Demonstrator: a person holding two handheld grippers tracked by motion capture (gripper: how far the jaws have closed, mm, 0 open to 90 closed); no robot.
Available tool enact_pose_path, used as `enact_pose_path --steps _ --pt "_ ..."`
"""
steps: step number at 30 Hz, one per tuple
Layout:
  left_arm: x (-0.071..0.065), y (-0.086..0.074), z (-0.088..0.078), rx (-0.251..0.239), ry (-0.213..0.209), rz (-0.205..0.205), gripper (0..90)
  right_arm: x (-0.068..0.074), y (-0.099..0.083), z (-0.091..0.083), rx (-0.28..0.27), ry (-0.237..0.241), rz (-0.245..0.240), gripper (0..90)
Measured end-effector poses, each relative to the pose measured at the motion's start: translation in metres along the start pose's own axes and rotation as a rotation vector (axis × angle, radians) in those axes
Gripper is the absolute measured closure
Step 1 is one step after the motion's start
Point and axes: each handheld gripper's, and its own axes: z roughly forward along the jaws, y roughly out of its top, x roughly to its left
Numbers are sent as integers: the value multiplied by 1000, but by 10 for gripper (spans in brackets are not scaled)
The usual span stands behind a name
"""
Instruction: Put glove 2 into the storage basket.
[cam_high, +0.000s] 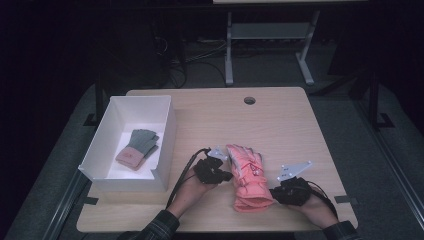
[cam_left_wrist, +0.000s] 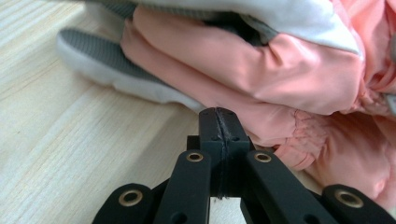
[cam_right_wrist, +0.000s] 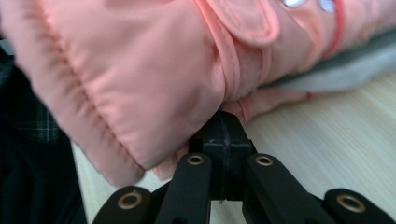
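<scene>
Closest to the lens in the left gripper view, the left gripper (cam_left_wrist: 218, 113) has its two black jaws pressed flat together, with nothing between them; their tips sit right against the lower edge of the pink glove (cam_left_wrist: 261, 74), at a fold of the salmon fabric. A grey and white padded part of the glove lies on the wooden table (cam_left_wrist: 70, 140) just beyond.

In the right gripper view, the right gripper (cam_right_wrist: 226, 116) likewise has its jaws closed on each other, with no cloth caught in them. Their tips nudge up under the gathered cuff of the pink glove (cam_right_wrist: 140, 79), whose elastic seam bulges over them.

From the high view, the pink glove (cam_high: 247, 177) lies near the front middle of the table (cam_high: 300, 125), lengthwise, cuff toward the person. The left gripper (cam_high: 227, 176) is at its left side, the right gripper (cam_high: 275, 190) at its right side near the cuff, each held in a hand with a plaid sleeve behind it.

To the left on the table stands a white box (cam_high: 167, 135), open at the top. Inside it lies a grey knitted glove (cam_high: 139, 147) with a pinkish cuff, well apart from the pink glove.
</scene>
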Motion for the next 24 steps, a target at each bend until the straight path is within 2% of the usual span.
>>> enact_pose_path --steps 3,8,10,12,18,21,24 --pt "2 -1 -1 5 -1 8 897 6 4 5 2 17 -14 900" --pt "3 -3 -3 -9 -2 -7 897 16 9 14 0 47 -28 900" --pt "4 -3 -4 0 0 1 897 21 12 19 3 56 -39 900" --pt "5 -4 -5 -2 6 -7 897 25 14 23 8 65 -45 900" --pt "11 -8 -12 0 23 -21 897 40 22 34 19 90 -95 900" --pt "13 -9 -17 -1 25 -24 897 39 22 27 5 79 -92 900" --pt "16 -10 -22 -7 27 -37 897 32 21 11 -46 51 -45 900"
